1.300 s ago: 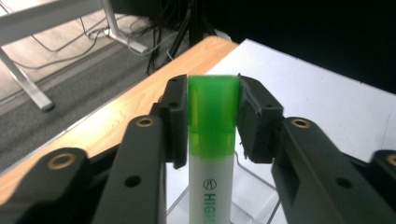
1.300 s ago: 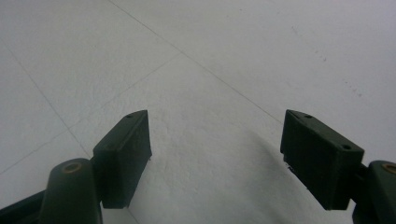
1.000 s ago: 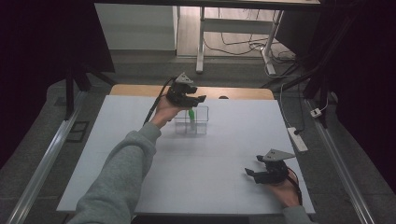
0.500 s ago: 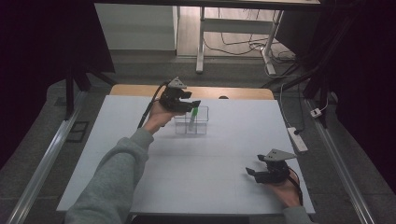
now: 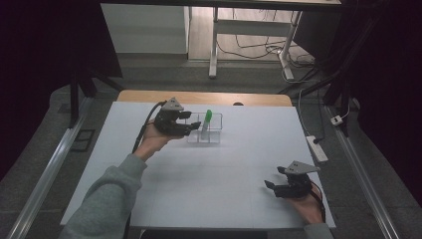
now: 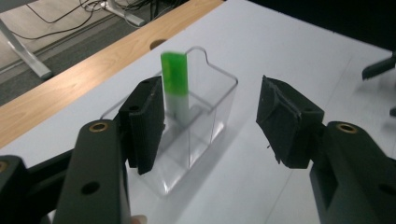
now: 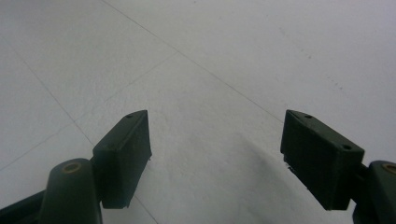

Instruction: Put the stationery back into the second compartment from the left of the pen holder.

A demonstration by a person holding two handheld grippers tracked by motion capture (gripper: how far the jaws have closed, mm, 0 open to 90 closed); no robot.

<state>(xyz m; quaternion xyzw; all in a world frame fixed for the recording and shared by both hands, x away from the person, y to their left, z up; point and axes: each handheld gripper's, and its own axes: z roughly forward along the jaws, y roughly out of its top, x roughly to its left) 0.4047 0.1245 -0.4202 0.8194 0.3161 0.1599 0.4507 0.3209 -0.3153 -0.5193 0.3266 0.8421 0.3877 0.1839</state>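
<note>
Green-capped tube [image 6: 175, 86] stands upright in the clear box [image 6: 212, 121], just beyond the left gripper [image 6: 210, 121], jaws apart and empty.

The left claw [image 5: 195, 127] has been drawn leftward and slightly nearer, away from the clear box [image 5: 211, 134] holding the green tube [image 5: 206, 121].

A white table [image 5: 209, 174] stood over a wooden desktop [image 5: 149, 96] with a round hole [image 6: 159, 44]. A power strip [image 5: 317, 148] lay by the table's right edge. Beyond, cables [image 5: 249, 47] trailed on the floor around white desk legs [image 5: 213, 42].
</note>
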